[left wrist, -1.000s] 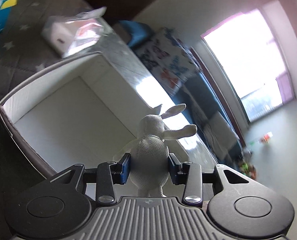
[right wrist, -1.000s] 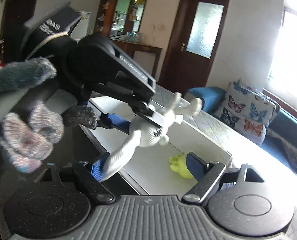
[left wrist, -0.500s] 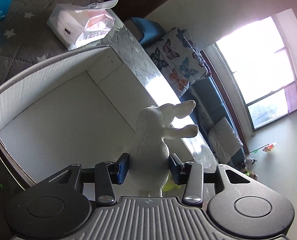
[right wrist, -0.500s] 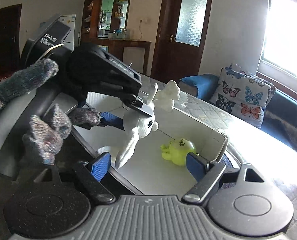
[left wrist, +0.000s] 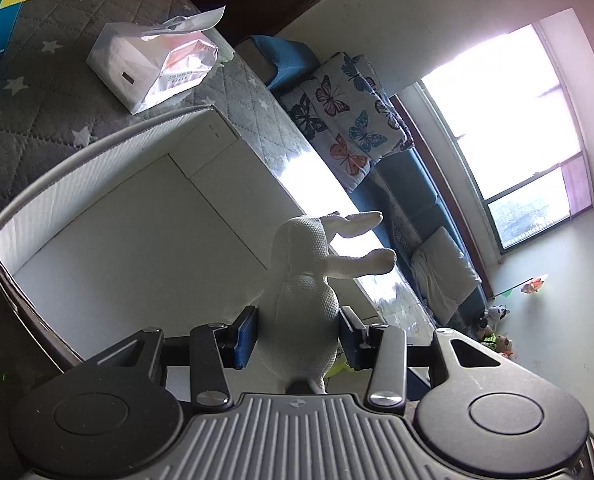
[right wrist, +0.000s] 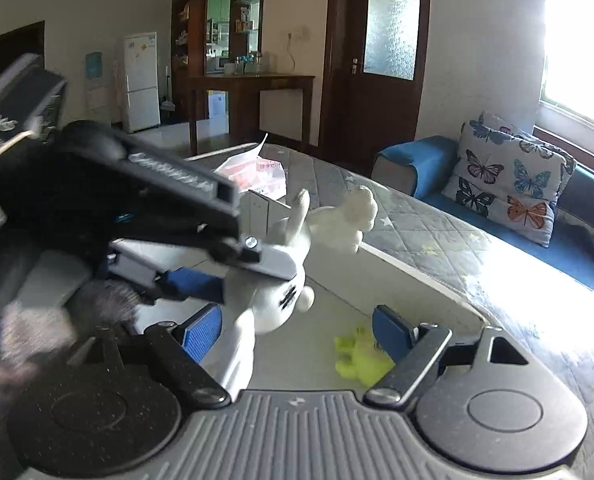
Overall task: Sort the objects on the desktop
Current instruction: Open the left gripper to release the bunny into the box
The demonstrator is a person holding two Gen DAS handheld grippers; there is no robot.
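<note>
My left gripper is shut on a white plush rabbit and holds it over the open white box. In the right wrist view the rabbit hangs from the left gripper above the box's floor. A yellow-green toy lies inside the box, partly behind my right gripper's pad; a sliver of it shows in the left wrist view. My right gripper is open and empty, close to the rabbit's legs.
A white plastic-wrapped tissue pack lies beyond the box on the grey quilted cover. A blue carton sits at the far left. A blue sofa with a butterfly cushion stands beside the table.
My left gripper has carried the rabbit further over the box and lower towards its floor. The right gripper has shifted closer and stayed open.
</note>
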